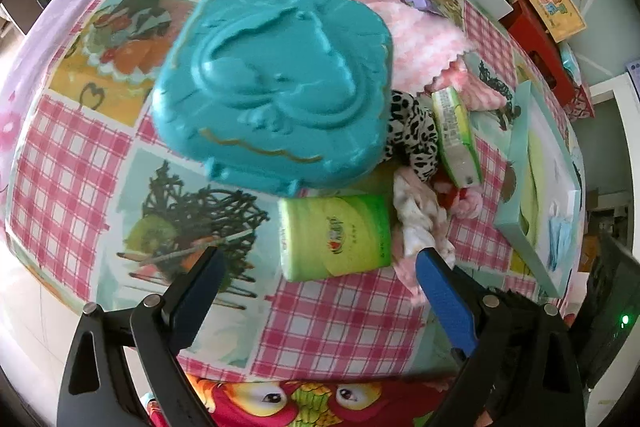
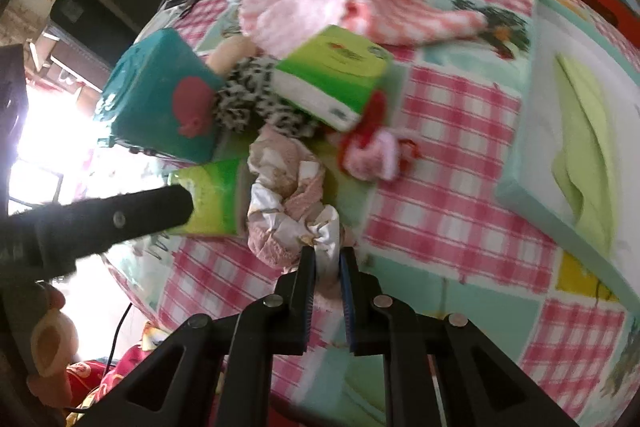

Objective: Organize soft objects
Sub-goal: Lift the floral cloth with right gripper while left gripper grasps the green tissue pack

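I read this as the pick-up step: one soft item is gripped and still has to come clear of the heap.

The table (image 1: 60, 155), under its pink checked cloth, fills both views. At its centre in the left wrist view sits the teal box (image 1: 272, 79). At three o'clock of it, well apart, lies the pale tray (image 2: 516, 183), already lined with a green cloth (image 2: 588, 155); I judge that the likely place for the soft things.

At five o'clock of the teal box lie the green tissue pack (image 1: 336, 237) and, touching its right edge, the crumpled pink-and-white cloth (image 2: 288, 203).

My right gripper (image 2: 327, 261) points steeply down, its jaws narrow and pinching the near end of that cloth. Next I should lift straight up, so the cloth does not drag the pack, then carry it toward three o'clock.

My left gripper (image 1: 320, 267) also points steeply down, jaws wide and empty, straddling the tissue pack from six o'clock without touching it.
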The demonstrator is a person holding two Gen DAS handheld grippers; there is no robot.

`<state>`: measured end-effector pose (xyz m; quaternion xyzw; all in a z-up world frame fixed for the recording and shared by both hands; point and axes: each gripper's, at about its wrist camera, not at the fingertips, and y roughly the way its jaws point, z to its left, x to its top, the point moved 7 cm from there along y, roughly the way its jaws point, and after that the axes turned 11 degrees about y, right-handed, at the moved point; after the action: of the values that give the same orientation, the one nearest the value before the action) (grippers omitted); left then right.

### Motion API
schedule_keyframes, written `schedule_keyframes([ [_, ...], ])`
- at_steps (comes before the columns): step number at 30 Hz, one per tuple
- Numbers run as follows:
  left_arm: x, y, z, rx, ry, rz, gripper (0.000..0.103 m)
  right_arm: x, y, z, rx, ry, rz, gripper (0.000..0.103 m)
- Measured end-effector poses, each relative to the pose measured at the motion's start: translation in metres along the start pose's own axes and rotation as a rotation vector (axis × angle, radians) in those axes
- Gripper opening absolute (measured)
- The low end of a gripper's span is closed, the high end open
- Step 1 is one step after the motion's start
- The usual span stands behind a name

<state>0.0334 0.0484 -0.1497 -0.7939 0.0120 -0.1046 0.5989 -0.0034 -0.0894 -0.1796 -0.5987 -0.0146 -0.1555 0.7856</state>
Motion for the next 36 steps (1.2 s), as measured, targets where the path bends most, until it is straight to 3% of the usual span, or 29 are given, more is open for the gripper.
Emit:
schedule_keyframes([
  [16,0.022,0.044,-0.035,0.122,0.054,0.075,0.095,-0.016,-0.032,-0.065,-0.018,0.127,-0.021,0.013],
  [18,0.026,0.051,-0.039,0.134,0.063,0.083,0.078,-0.018,-0.035,-0.063,-0.019,0.132,-0.021,0.013],
  [21,0.030,0.054,-0.042,0.184,0.092,0.082,0.067,-0.021,-0.038,-0.065,-0.021,0.137,-0.022,0.013],
  [28,0.029,0.056,-0.048,0.197,0.110,0.071,0.066,-0.016,-0.034,-0.062,-0.022,0.144,-0.020,0.013],
  [36,0.010,0.051,-0.042,0.161,0.068,0.071,0.066,-0.013,-0.039,-0.056,-0.012,0.129,-0.033,0.013],
])
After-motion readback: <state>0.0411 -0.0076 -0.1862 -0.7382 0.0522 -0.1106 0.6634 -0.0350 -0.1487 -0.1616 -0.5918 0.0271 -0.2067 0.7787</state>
